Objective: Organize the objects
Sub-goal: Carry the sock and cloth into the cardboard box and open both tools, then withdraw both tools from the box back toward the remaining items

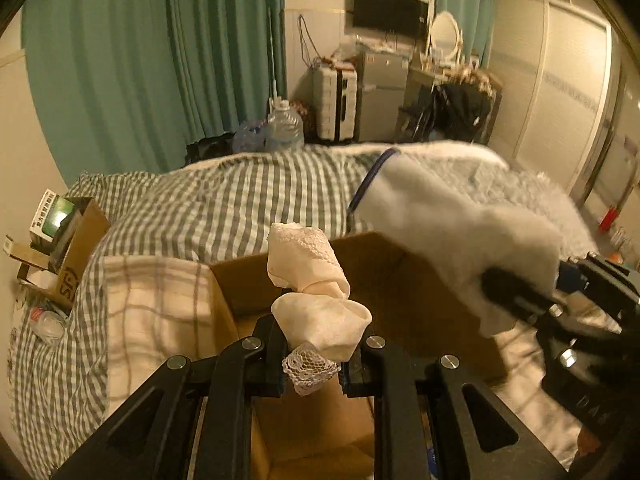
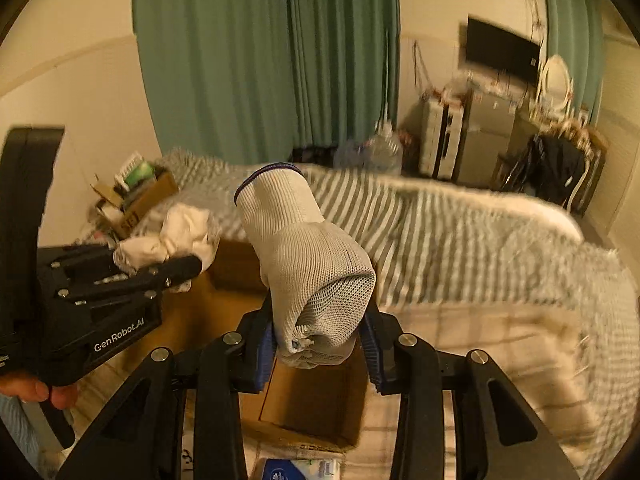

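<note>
My left gripper (image 1: 314, 354) is shut on a cream lace-edged cloth (image 1: 308, 276) that stands twisted above an open cardboard box (image 1: 376, 280) on the bed. My right gripper (image 2: 320, 340) is shut on a white knit glove (image 2: 304, 256) with a dark blue cuff, held above the same box (image 2: 316, 404). In the left wrist view the right gripper (image 1: 520, 300) comes in from the right with the glove (image 1: 440, 224). In the right wrist view the left gripper (image 2: 176, 272) sits at the left with the cloth (image 2: 172, 236).
The bed has a grey-and-white striped cover (image 1: 248, 196) and a checked pillow (image 1: 156, 312). A second cardboard box (image 1: 68, 248) full of items stands at the bed's left. Green curtains (image 1: 160, 60), water bottles (image 1: 282, 124) and cluttered furniture (image 1: 400, 96) are behind.
</note>
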Available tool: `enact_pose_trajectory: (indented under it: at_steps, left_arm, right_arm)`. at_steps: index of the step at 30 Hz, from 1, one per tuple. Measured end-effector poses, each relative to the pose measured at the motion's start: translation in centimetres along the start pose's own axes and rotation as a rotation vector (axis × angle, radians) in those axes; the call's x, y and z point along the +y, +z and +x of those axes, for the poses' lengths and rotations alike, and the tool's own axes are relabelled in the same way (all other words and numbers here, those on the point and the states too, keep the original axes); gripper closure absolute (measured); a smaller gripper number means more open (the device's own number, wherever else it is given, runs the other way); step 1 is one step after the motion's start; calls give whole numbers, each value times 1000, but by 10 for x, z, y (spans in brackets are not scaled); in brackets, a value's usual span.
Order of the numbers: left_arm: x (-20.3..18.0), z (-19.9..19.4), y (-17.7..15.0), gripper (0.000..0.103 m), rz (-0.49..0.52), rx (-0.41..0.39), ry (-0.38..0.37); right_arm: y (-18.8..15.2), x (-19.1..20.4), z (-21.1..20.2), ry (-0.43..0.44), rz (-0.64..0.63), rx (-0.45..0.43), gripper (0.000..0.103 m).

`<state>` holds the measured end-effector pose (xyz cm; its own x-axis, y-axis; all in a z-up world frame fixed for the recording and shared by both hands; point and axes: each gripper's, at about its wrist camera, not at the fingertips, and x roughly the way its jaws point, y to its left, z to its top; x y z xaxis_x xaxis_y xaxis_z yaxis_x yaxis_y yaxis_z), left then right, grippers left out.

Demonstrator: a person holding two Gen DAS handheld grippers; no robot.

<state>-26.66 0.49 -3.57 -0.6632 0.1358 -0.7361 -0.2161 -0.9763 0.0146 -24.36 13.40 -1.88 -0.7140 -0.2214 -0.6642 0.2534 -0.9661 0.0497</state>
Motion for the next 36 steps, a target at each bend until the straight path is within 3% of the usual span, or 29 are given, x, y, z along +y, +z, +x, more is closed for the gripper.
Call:
enact_pose_trajectory:
  at_steps: [5, 9, 11, 12, 13, 14, 16, 20, 22, 27, 31, 36]
  left_arm:
    - [-9, 34, -13, 85, 8, 49, 2]
    - [-5, 40, -15, 81, -21, 48, -18]
    - [-7, 34, -14, 61, -15, 48, -13]
    - [-8, 27, -13, 50, 0, 39, -7]
    - [-10, 19, -13, 29, 12, 25, 4]
    - [-11, 10, -13, 17, 26, 9, 17]
    - [-13, -12, -14, 11, 54, -31, 40]
    - [-7, -55, -22, 6, 40, -48, 51]
    - [-4, -77, -27, 1, 20, -67, 45]
    - [8, -137, -50, 0, -18, -121, 44]
    - [16, -162, -73, 0, -48, -138, 72]
    - [26, -168, -122, 0, -134, -131, 106]
  right_arm:
    - [-23, -12, 39, 38, 31, 69, 68]
    - [-26, -18, 38, 69, 52, 45, 66]
    - [-24, -22, 26, 64, 76, -5, 62]
    - [-21, -23, 17, 61, 88, -36, 54]
    - [-19, -24, 10, 62, 94, -53, 40]
    - [-17, -24, 0, 61, 101, -76, 34]
    - [-12, -23, -22, 52, 106, -116, 31]
    - [-7, -13, -66, 0, 69, -147, 24]
    - [-4, -9, -89, -17, 53, -154, 14]
    - [-10, 9, -147, -73, 14, -185, 0]
    - [-39, 21, -170, -105, -2, -154, 0]
    - [-93, 45, -164, -91, -24, -83, 0]
